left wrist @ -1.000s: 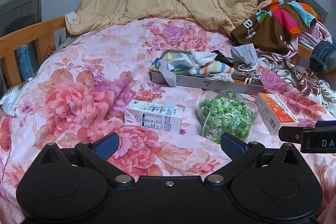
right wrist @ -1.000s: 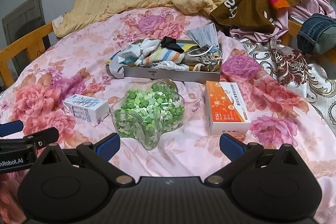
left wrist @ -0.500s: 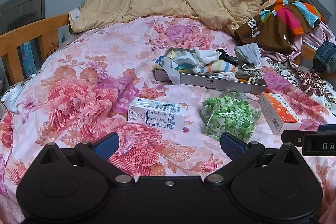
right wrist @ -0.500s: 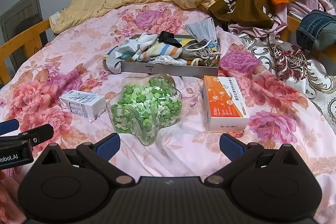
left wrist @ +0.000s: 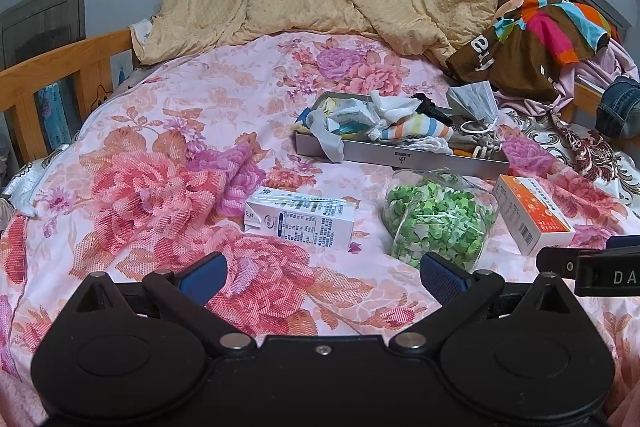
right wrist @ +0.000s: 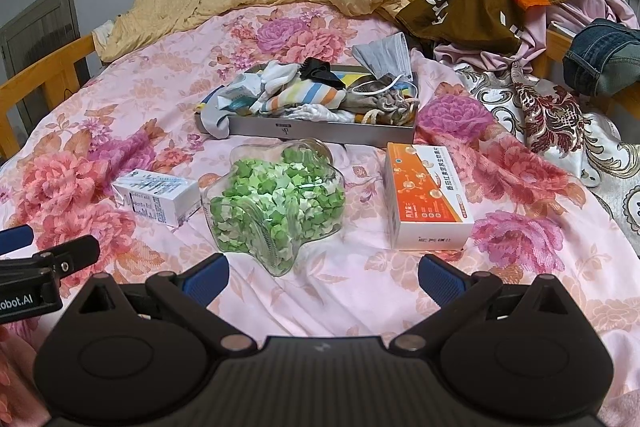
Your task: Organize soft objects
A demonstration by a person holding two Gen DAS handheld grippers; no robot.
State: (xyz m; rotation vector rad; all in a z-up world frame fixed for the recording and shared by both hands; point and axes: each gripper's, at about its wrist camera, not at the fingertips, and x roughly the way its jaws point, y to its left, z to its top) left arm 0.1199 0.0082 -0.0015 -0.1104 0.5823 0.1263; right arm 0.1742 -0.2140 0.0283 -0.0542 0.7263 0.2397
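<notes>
We are seeing a milk carton, star jar and orange box lying before the tray, socks heaping inside, both our left gripper and right gripper gaping, holding nothing.

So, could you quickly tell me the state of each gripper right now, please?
Left gripper: open, holding nothing.
Right gripper: open, holding nothing.

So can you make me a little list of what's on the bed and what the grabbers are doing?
surface: flowery bedspread
tray: grey tray holding socks, cloths and a face mask
in front of tray: milk carton, star-shaped jar of green paper stars, orange box
left hand-held gripper: open, empty
right hand-held gripper: open, empty
</notes>
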